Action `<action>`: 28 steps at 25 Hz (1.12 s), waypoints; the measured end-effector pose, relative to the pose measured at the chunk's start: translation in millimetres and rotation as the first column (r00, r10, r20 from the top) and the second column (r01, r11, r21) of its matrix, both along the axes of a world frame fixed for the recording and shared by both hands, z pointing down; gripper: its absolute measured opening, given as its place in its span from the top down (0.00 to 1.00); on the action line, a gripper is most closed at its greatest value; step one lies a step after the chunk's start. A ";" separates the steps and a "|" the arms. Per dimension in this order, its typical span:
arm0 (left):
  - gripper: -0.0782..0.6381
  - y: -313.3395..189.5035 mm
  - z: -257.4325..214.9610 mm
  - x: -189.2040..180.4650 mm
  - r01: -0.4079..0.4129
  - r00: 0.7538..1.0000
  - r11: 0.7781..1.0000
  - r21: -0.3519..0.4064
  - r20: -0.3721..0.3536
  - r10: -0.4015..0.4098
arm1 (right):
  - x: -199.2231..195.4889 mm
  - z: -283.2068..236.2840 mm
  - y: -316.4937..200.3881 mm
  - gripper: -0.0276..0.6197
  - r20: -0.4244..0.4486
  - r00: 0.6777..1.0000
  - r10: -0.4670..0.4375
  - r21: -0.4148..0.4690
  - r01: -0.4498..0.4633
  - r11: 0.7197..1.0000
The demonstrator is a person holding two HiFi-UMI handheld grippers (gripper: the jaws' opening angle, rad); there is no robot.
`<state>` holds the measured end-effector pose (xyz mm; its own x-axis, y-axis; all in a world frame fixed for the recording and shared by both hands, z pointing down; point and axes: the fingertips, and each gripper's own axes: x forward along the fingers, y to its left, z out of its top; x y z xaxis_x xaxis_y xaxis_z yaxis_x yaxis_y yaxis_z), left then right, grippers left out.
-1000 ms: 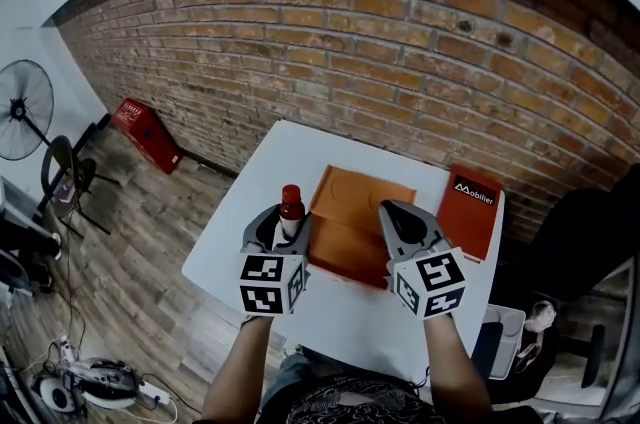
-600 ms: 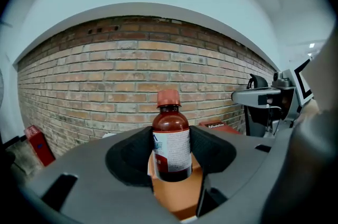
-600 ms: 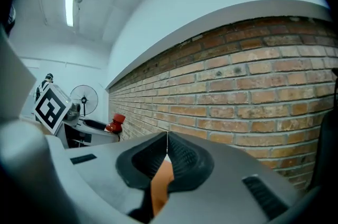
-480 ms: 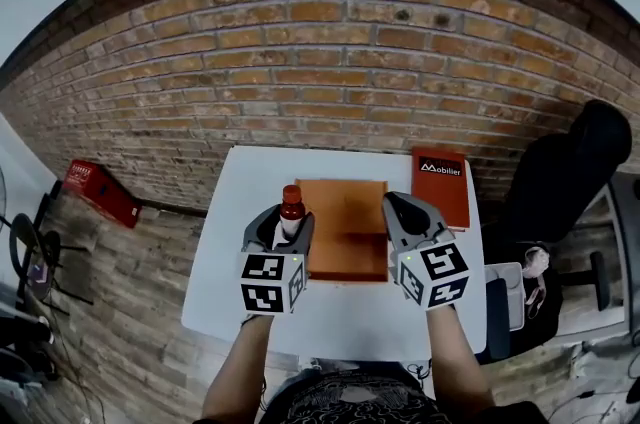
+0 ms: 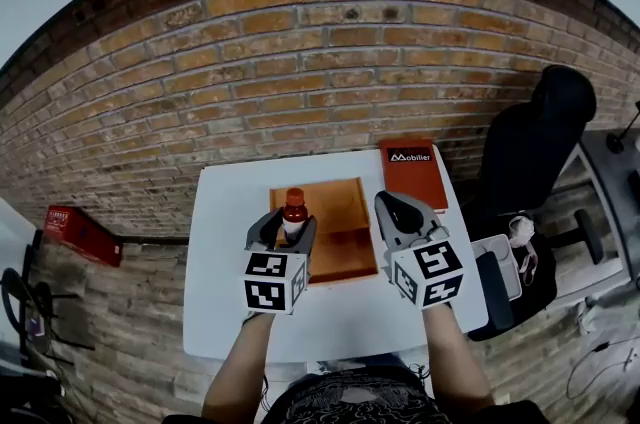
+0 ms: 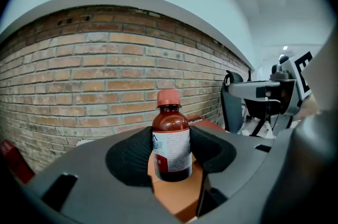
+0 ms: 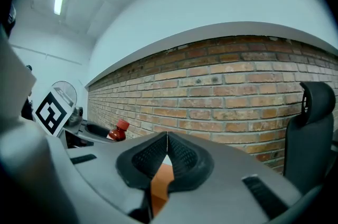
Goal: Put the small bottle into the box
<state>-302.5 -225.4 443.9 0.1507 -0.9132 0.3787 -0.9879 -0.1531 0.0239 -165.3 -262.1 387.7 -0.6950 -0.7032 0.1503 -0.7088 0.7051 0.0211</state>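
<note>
Your left tool (image 5: 284, 232) grips the small bottle (image 5: 293, 208) upright; the box (image 5: 340, 212) lies just to its right, between it and your clenched, empty right tool (image 5: 400, 210).

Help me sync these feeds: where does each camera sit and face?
Head view: on the head, looking steeply down at the table, box, both forearms, left gripper, right gripper.
Left gripper view: along its jaws, shut on the bottle, toward the brick wall.
Right gripper view: along closed, empty jaws toward that wall.
Shared: all show the bottle.
</note>
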 end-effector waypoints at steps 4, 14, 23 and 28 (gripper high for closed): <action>0.57 -9.5 16.5 19.1 -0.080 0.997 0.994 -0.081 0.001 0.080 | 7.9 2.9 0.5 0.93 -0.007 1.000 0.024 -0.004 -0.024 1.000; 0.57 -18.6 78.3 68.1 -0.263 0.964 0.909 -0.322 -0.069 0.255 | 27.0 5.3 -2.3 0.92 -0.012 0.997 0.072 -0.005 -0.072 0.997; 0.57 -12.4 124.3 92.1 -0.327 0.938 0.807 -0.491 -0.067 0.340 | 40.9 8.9 -2.7 0.93 -0.022 0.995 0.096 -0.013 -0.097 0.995; 0.57 -8.9 145.9 97.6 -0.342 0.928 0.761 -0.552 -0.073 0.364 | 44.2 10.6 -2.9 0.93 -0.031 0.994 0.103 -0.013 -0.103 0.995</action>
<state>-204.9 -234.3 589.8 0.3969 -0.4365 0.8074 -0.8683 -0.4638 0.1761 -121.1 -265.0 398.2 -0.6139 -0.7682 0.1813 -0.7768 0.6288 0.0340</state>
